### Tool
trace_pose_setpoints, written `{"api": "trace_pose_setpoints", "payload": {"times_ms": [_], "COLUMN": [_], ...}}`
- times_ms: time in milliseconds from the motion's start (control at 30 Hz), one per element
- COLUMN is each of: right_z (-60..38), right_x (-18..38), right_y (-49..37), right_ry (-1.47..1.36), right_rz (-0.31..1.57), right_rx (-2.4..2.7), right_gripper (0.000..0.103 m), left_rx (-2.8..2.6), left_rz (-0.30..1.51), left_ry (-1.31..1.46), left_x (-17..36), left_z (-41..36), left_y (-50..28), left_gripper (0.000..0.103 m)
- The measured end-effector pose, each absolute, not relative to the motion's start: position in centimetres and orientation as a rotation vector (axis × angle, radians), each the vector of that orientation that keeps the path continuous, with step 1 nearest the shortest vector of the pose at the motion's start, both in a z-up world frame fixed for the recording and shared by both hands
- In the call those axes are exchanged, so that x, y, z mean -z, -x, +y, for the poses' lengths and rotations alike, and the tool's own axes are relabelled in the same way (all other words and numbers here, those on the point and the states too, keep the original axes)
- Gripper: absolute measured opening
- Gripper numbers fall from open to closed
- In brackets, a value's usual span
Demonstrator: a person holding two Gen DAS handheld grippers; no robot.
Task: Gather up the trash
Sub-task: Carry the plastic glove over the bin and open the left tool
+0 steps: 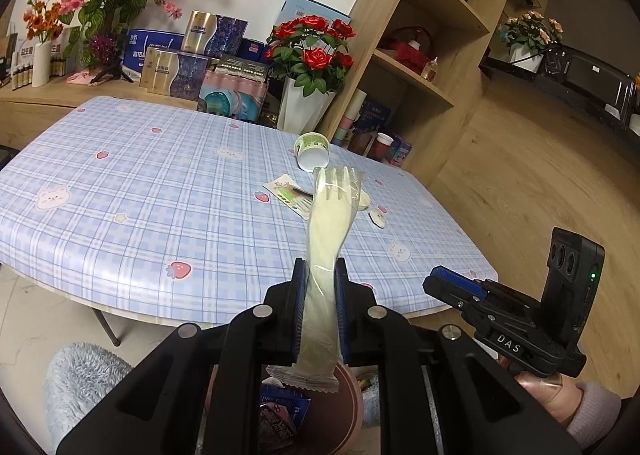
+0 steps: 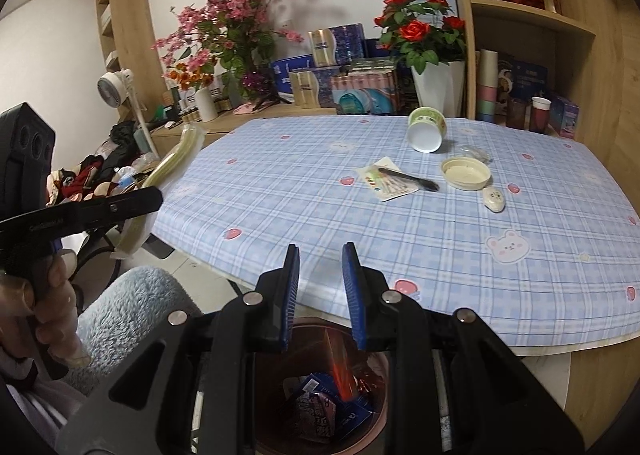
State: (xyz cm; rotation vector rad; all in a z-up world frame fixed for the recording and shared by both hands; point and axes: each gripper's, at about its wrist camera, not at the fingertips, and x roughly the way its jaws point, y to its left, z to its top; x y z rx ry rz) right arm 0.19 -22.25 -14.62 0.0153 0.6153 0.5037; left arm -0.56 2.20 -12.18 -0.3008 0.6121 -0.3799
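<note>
My left gripper (image 1: 320, 267) is shut on a cream plastic fork in a clear wrapper (image 1: 330, 223), which stands upright above a pinkish trash bin (image 1: 348, 407). In the right wrist view that gripper (image 2: 154, 195) and the fork (image 2: 176, 159) show at the left. My right gripper (image 2: 322, 255) hangs over the same bin (image 2: 378, 407) with a gap between its blue pads and nothing in it. A red blurred thing (image 2: 340, 369) is inside the bin, over several wrappers. On the checked tablecloth lie a tipped green-white cup (image 2: 426, 129), a round lid (image 2: 466, 173) and a sachet with a black utensil (image 2: 390, 183).
A small white oval item (image 2: 494, 199) and crumpled clear plastic (image 2: 474, 153) lie near the lid. Flower vases, boxes and a wooden shelf unit (image 2: 532, 15) stand behind the table. A fluffy blue-grey cushion (image 2: 132, 315) sits left of the bin. A hand holds each gripper.
</note>
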Motion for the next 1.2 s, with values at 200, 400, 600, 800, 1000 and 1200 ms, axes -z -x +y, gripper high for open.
{"api": "trace_pose_setpoints", "payload": {"times_ms": [200, 400, 600, 800, 1000, 1200], "right_z": [-22.7, -24.4, -25.8, -26.1, -26.0, -26.2], "right_x": [14.0, 13.1, 12.8, 12.8, 12.7, 13.2], "right_y": [-0.1, -0.1, -0.4, 0.0, 0.1, -0.2], "right_ry": [-0.013, -0.055, -0.103, -0.095, -0.064, -0.074], "right_rz": [0.592, 0.534, 0.502, 0.445, 0.415, 0.432], "right_rx": [-0.458, -0.360, -0.280, -0.244, -0.234, -0.225], "right_gripper": [0.033, 0.089, 0.098, 0.098, 0.098, 0.098], "left_rx": [0.386, 0.393, 0.406, 0.417, 0.423, 0.443], "left_rz": [0.612, 0.623, 0.641, 0.636, 0.629, 0.631], "left_ry": [0.293, 0.289, 0.271, 0.227, 0.208, 0.177], "left_x": [12.1, 12.4, 12.9, 13.1, 13.1, 13.3], "left_z": [2.0, 1.8, 1.2, 0.3, -0.3, -1.1], "left_y": [0.8, 0.7, 0.5, 0.5, 0.4, 0.4], "left_gripper": [0.014, 0.014, 0.014, 0.014, 0.014, 0.014]}}
